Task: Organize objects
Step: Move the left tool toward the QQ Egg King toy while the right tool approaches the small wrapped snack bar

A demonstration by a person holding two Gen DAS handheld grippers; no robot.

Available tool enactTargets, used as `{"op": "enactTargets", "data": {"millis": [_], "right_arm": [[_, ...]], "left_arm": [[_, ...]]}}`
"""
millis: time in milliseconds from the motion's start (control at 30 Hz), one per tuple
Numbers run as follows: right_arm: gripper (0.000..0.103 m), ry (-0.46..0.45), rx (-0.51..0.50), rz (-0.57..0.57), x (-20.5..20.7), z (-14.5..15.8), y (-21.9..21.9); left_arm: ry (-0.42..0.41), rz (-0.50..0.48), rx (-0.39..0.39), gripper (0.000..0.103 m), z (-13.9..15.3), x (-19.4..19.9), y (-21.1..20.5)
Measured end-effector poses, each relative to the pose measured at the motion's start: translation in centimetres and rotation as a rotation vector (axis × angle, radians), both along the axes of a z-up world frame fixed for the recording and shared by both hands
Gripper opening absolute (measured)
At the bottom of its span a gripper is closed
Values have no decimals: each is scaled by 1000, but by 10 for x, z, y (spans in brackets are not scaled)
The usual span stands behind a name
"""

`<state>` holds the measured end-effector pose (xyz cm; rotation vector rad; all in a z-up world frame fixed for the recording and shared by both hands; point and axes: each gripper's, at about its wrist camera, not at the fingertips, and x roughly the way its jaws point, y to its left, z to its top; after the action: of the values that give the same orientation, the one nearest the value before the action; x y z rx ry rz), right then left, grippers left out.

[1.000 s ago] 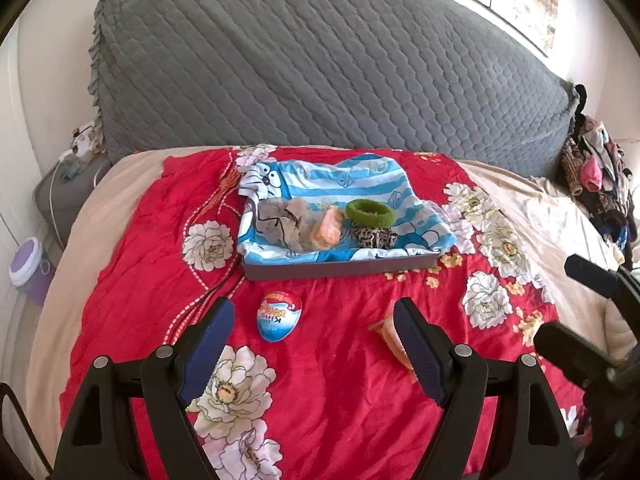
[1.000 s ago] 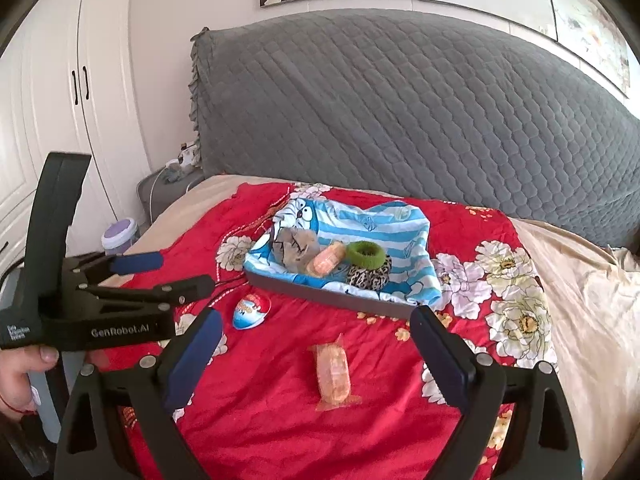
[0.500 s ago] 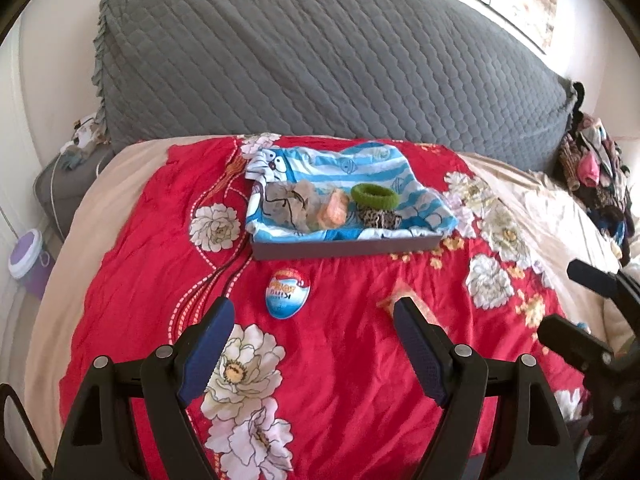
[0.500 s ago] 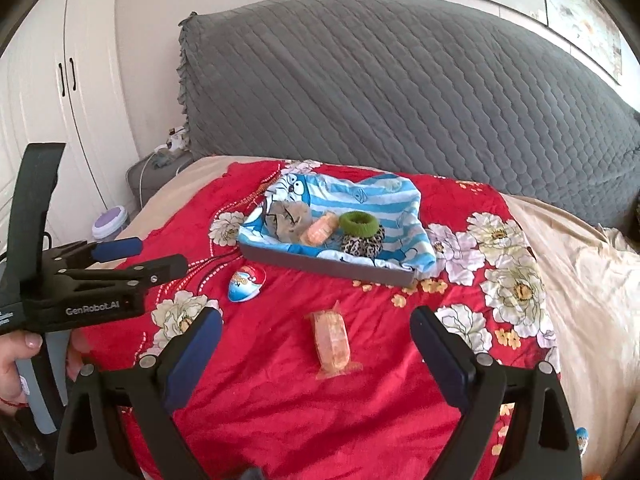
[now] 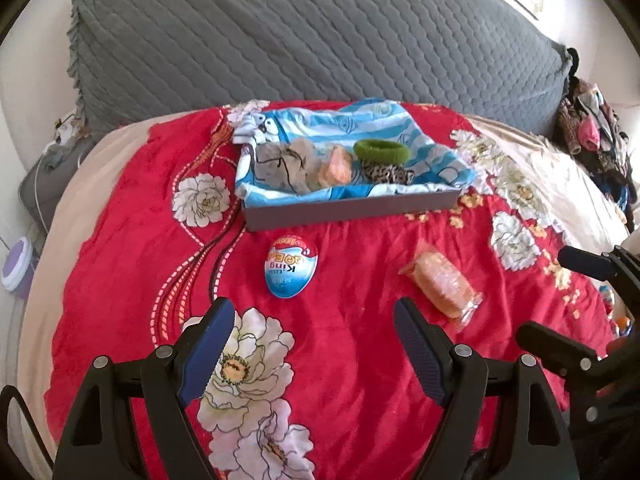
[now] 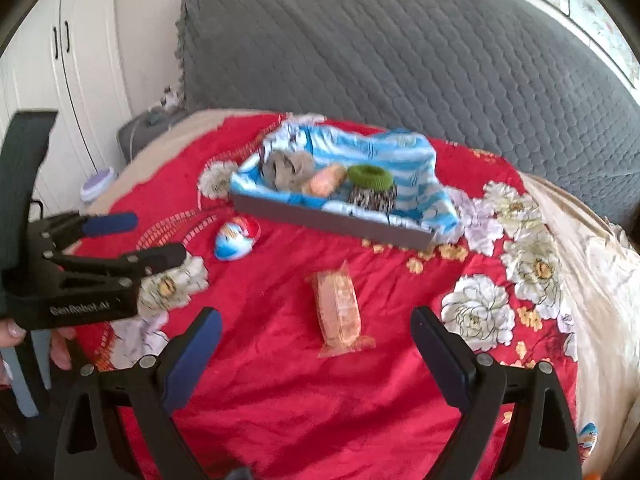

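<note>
Red blanket (image 5: 340,340): on bed, carries everything
Left gripper (image 5: 314,320): jaws released, empty
Right gripper (image 6: 316,328): jaws released, empty
Egg (image 5: 291,265): 12 o'clock of left gripper
Orange packet (image 6: 337,307): 12 o'clock of right gripper
Tray (image 5: 348,211): 12 o'clock, beyond both

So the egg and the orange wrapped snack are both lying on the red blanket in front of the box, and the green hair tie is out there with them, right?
Not quite. The egg and the orange wrapped snack do lie on the red blanket in front of the box, but the green hair tie is inside the box, as the left wrist view shows.
</note>
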<state>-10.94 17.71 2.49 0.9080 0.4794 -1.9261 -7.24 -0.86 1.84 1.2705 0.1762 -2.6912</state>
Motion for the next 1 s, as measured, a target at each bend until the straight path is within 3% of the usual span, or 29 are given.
{"op": "enactTargets", "data": {"millis": [1000], "right_arm": [[95,-123,155,-33,-61,-89,-54]], "left_arm": [[-140,-15,42,83,-88,-91,-36]]}}
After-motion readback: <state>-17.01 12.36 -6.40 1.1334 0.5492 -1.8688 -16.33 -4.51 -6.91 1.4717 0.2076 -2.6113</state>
